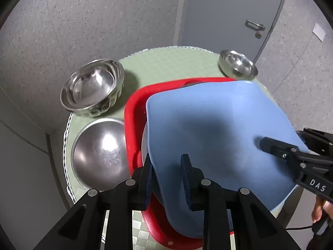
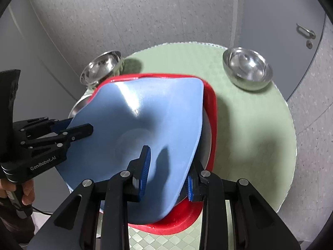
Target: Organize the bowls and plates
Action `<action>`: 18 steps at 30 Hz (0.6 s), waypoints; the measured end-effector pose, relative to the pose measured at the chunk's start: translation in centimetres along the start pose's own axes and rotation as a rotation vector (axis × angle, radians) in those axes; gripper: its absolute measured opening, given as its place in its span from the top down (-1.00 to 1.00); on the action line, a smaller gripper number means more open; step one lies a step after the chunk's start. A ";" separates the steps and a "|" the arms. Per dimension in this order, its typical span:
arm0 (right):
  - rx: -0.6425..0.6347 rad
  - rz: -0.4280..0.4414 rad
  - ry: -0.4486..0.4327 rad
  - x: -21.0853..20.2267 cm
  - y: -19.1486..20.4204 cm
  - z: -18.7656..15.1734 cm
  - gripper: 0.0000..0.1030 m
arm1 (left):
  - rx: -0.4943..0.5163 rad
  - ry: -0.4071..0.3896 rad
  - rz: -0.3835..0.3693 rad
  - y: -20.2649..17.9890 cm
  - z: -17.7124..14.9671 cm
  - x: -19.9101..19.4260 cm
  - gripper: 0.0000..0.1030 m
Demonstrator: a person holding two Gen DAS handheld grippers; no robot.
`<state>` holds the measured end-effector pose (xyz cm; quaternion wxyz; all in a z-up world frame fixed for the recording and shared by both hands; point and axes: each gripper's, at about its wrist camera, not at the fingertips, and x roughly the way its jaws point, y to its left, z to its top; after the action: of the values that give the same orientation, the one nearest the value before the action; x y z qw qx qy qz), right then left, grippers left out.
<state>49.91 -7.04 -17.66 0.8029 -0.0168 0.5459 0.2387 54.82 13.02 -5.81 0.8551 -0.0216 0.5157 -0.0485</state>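
A blue square plate [image 1: 218, 129] is held tilted above a red plate [image 1: 135, 112] on the round green table [image 1: 166, 62]. My left gripper [image 1: 166, 179] is shut on the blue plate's near left rim. My right gripper [image 2: 168, 177] is shut on its right rim [image 2: 187, 145] and also shows at the right of the left wrist view [image 1: 278, 148]. The left gripper shows at the left of the right wrist view [image 2: 79, 129]. A grey dish [image 1: 144, 143] lies on the red plate, mostly hidden under the blue one.
A large steel bowl [image 1: 93, 87] stands at the table's far left. A flat steel plate [image 1: 100, 154] lies in front of it. A small steel bowl [image 1: 238, 66] stands at the far right edge. A grey door [image 1: 239, 10] and wall are behind.
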 end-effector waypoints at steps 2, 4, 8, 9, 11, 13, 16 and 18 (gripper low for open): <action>0.005 0.002 0.009 0.2 0.0 -0.5 0.37 | 0.000 -0.003 0.001 -0.5 0.0 -0.2 0.58; 0.005 0.007 0.013 0.1 0.1 -0.8 0.29 | 0.000 -0.001 -0.003 -0.7 -0.1 -0.4 0.54; 0.010 0.056 0.000 -0.6 -0.2 -1.1 0.05 | -0.005 0.003 0.002 -1.3 0.2 0.3 0.28; 0.007 0.061 0.000 -0.8 -0.1 -1.0 -0.02 | -0.007 -0.001 0.006 -1.4 0.2 0.2 0.09; 0.006 0.069 -0.012 -1.4 -0.2 -0.9 -0.18 | -0.008 -0.016 0.019 -1.9 0.4 0.2 -0.11; 0.002 0.063 -0.025 -2.1 -0.6 -0.7 -0.30 | -0.013 -0.030 0.035 -2.1 0.6 -0.2 -0.33; 0.008 0.082 -0.052 -3.1 -1.6 -0.2 -0.30 | -0.030 -0.049 0.058 -2.7 1.3 -0.9 -0.36; 0.009 0.084 -0.085 -4.0 -2.5 0.3 -0.31 | -0.026 -0.066 0.057 -3.4 2.1 -1.3 -0.40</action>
<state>50.03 -10.59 -14.60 0.8147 0.0198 0.5126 0.2704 55.90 9.74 -3.39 0.8724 -0.0196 0.4880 -0.0168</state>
